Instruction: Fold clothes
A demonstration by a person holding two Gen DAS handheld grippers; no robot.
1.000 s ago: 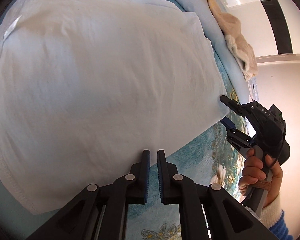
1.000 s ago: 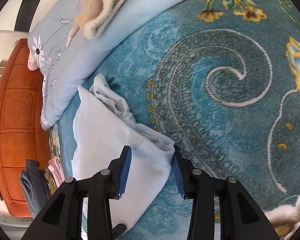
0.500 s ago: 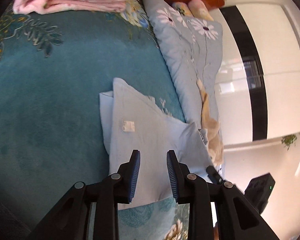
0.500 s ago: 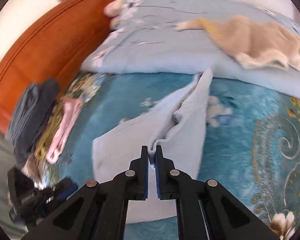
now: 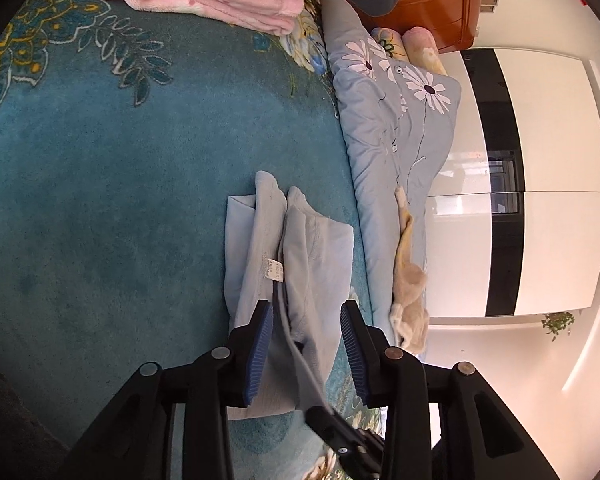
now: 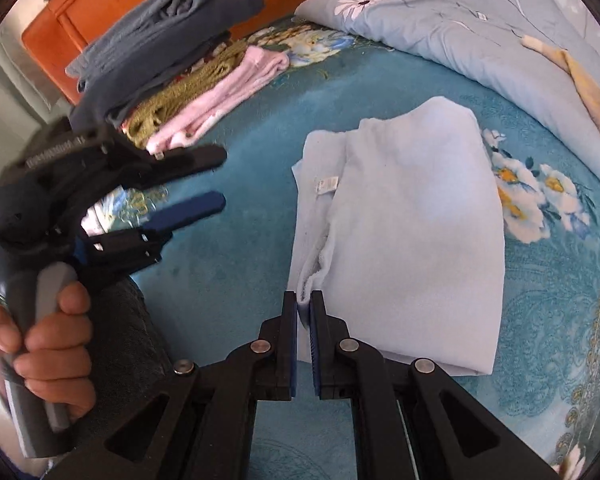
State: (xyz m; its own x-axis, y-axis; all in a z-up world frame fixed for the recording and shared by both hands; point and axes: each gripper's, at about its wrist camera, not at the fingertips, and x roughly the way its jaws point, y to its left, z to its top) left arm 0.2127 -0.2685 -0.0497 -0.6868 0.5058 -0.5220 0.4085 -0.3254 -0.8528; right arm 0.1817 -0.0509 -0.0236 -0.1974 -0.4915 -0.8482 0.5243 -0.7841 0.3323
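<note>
Clearly, the pale blue soft-knit garment (image 6: 412,216) lies part-folded on the teal patterned bedspread (image 6: 240,240), beside the grey flowered quilt (image 6: 440,28). Your right gripper (image 6: 305,308) is clamped on its near doubled edge; your left gripper (image 5: 306,336) is opening, cloth between the jaws but unpinched. Judged light, limp and sliding: hold hems or corners, never a single layer mid-panel.
</note>
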